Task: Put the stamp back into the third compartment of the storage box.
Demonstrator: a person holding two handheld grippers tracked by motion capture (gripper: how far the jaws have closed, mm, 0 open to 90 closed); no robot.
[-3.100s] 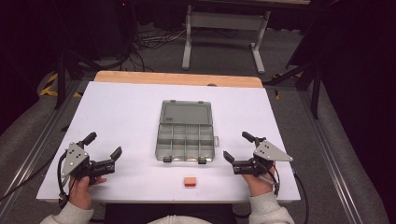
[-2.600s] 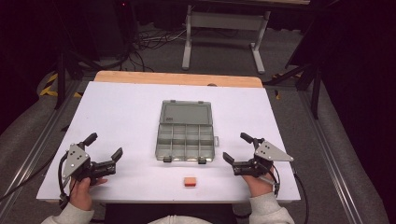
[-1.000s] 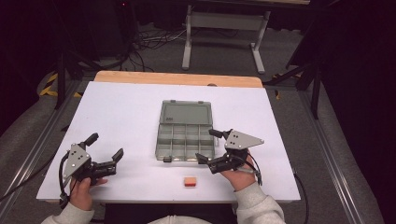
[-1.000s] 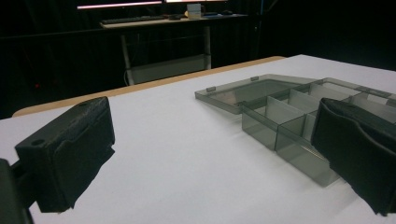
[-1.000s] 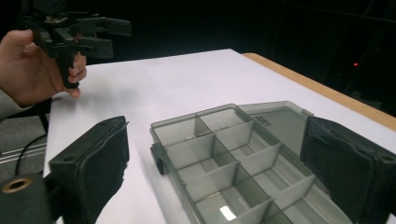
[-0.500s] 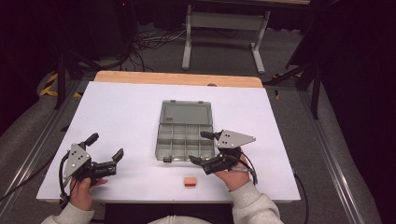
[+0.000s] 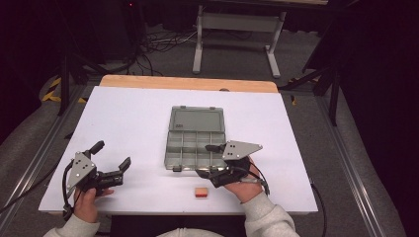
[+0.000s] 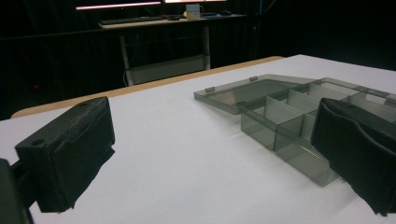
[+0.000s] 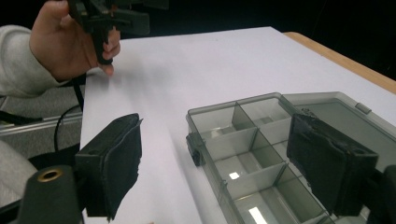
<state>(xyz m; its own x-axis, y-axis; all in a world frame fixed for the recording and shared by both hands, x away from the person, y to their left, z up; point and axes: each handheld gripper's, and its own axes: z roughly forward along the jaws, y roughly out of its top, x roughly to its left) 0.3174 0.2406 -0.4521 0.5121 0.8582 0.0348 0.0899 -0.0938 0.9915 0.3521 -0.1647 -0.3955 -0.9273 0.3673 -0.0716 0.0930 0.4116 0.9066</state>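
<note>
Your right gripper (image 7: 210, 160), jaws apart and just closing on nothing, hangs at the open organizer box's (image 7: 195, 138) near-right corner, the small orange block (image 7: 200, 192) just nearer you; left gripper (image 7: 109, 160) gapes idle.

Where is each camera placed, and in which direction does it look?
High view: above the table's near edge, looking forward and down at the white table; both forearms, left gripper and right gripper show.
Left gripper view: low, along its black jaws toward the open smoky transparent plastic compartment box.
Right gripper view: along its jaws over the box; the other hand shows.
All share the box.
</note>
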